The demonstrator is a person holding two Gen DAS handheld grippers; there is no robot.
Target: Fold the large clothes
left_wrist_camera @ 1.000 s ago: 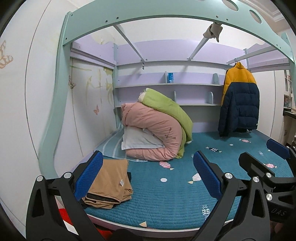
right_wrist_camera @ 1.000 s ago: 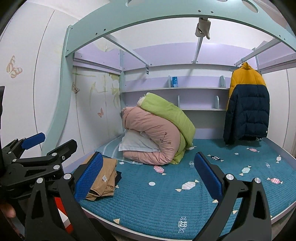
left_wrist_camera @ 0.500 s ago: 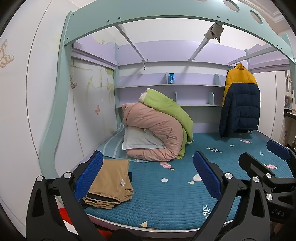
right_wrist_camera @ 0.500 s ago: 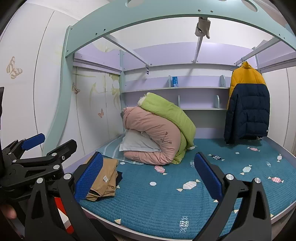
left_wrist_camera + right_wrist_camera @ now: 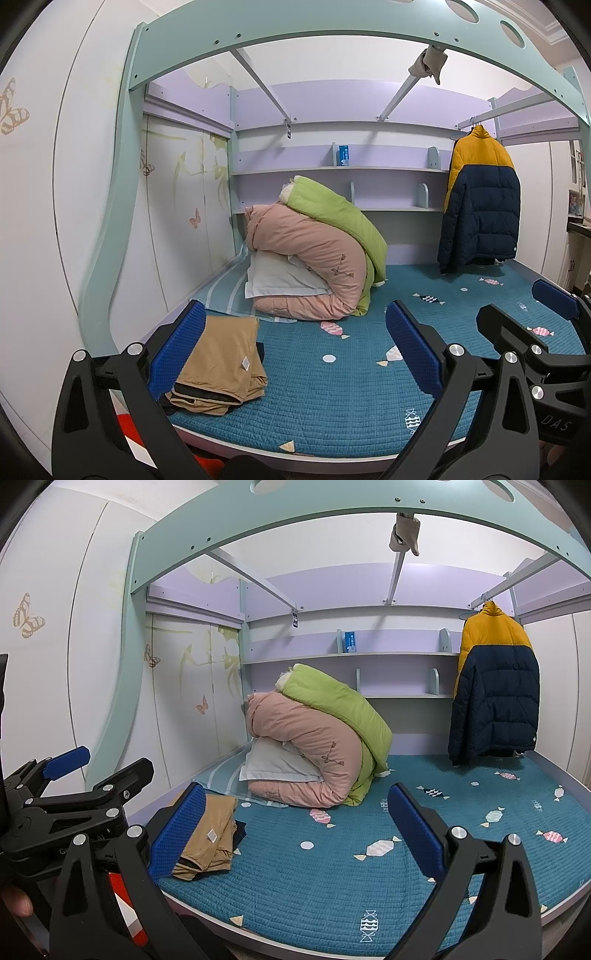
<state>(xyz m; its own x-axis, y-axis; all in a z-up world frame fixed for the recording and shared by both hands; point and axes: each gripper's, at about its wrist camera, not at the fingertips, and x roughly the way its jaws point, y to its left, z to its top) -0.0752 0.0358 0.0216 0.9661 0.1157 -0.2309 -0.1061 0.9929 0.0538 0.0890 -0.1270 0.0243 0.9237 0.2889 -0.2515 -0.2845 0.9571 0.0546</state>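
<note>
Hovering over the bed edge in left wrist view, left gripper (image 5: 295, 354) jaws wide apart, empty; folded tan garment (image 5: 221, 363) lies on teal mattress (image 5: 332, 406) near its left corner. Right wrist view: right gripper (image 5: 295, 834) spread wide, empty; tan garment (image 5: 208, 836) beside its left finger.

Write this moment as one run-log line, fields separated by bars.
left gripper: open, empty | right gripper: open, empty | tan garment: folded on bed | puffer jacket: hanging

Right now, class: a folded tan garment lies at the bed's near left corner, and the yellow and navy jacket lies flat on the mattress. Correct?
Not quite. The jacket hangs from a rail at the right, as the right wrist view shows. The folded tan garment does lie at the near left corner.
</note>
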